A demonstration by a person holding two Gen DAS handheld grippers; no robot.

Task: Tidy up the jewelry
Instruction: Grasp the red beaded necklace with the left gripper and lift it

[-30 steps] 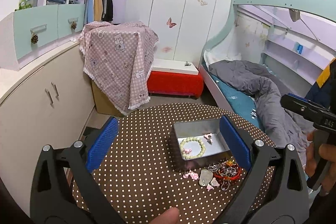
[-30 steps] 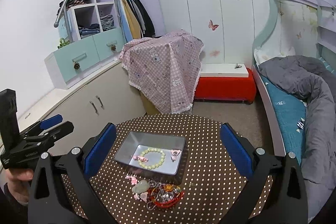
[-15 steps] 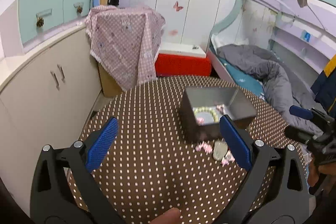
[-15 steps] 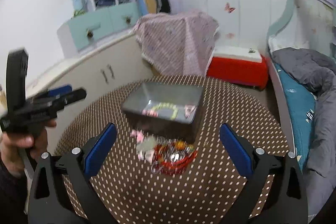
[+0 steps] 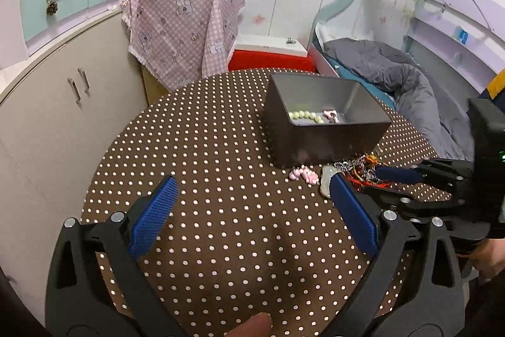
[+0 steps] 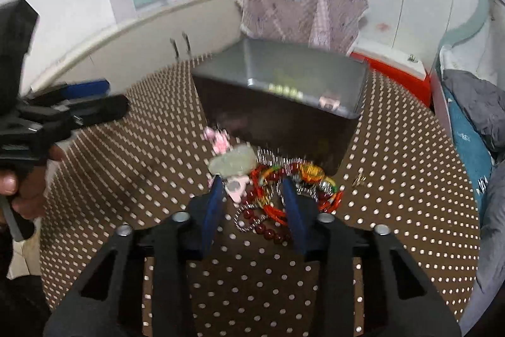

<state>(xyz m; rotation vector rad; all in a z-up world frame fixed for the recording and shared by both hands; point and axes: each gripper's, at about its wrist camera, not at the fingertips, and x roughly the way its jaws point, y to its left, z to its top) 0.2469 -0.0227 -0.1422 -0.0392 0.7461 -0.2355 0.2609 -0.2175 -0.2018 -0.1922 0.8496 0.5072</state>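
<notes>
The jewelry pile [image 6: 284, 188] of red beads and silver chains is lying on the dotted table [image 6: 142, 166], just in front of the grey metal box [image 6: 277, 103]. The right tongs [image 6: 254, 193] are sitting partly closed, straddling the pile's near edge without clamping anything. The left tongs [image 5: 252, 195] are gaping wide over bare table, the pile lying beside their right finger [image 5: 350, 210].
</notes>
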